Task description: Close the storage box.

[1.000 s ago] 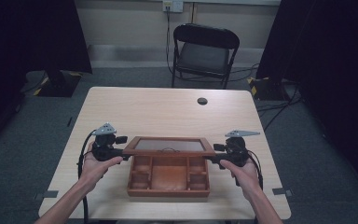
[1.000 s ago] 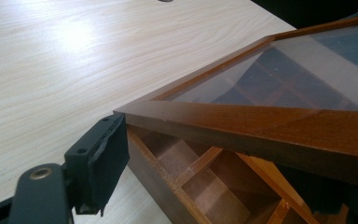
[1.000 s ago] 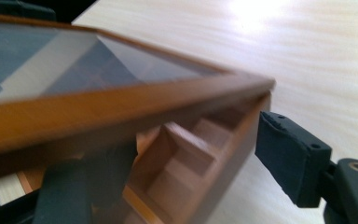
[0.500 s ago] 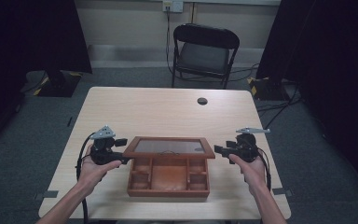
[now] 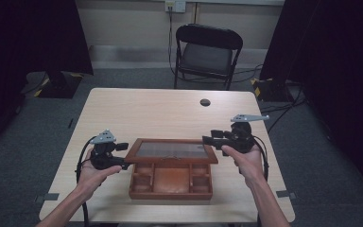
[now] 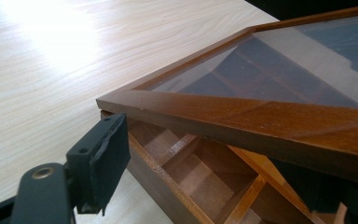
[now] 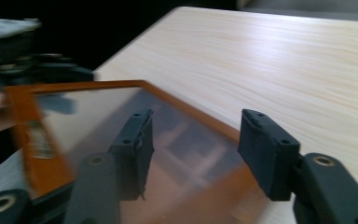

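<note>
So: box (image 5: 170,182) lid (image 5: 171,150) half raised | your left gripper (image 5: 123,161) looks clamped on its corner | right gripper (image 5: 209,140) spread, clear of it | left: swing or shut, unclear.

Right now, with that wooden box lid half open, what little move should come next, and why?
Probably bring the right gripper back to the glass lid. Its jaws stand open and apart from the frame, so the left gripper alone is at the raised lid's corner above the box.
</note>
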The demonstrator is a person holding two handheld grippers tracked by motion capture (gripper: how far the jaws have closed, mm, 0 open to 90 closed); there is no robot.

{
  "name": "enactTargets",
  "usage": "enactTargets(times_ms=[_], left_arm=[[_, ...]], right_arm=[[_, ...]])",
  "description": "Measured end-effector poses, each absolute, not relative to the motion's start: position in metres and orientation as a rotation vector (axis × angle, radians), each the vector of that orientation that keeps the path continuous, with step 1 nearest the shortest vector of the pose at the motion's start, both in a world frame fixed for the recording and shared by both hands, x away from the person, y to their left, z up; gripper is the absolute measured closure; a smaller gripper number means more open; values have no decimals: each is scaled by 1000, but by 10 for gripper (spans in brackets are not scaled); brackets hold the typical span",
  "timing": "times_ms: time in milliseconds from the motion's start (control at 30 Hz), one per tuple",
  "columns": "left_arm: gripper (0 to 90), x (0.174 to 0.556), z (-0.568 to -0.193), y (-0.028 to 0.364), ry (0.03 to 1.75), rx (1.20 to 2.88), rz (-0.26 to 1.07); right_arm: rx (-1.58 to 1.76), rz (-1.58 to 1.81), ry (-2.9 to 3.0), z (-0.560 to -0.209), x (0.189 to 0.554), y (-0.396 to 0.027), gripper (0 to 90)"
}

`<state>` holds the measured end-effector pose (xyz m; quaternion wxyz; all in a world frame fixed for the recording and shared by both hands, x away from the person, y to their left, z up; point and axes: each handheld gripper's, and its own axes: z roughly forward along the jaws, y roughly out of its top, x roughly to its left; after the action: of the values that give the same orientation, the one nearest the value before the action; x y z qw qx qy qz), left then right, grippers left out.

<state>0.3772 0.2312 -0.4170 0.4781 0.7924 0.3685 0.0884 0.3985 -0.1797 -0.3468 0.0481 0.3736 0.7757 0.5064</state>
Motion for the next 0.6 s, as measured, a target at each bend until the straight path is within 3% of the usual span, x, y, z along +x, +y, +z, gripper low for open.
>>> enactTargets(times_ms=[233, 600], left_arm=[[202, 377, -419, 232, 916, 1932, 213], [206, 378, -421, 231, 908, 1934, 213]], right_arm=[[937, 1620, 2527, -330, 387, -135, 599], [802, 1580, 2765, -339, 386, -97, 727]])
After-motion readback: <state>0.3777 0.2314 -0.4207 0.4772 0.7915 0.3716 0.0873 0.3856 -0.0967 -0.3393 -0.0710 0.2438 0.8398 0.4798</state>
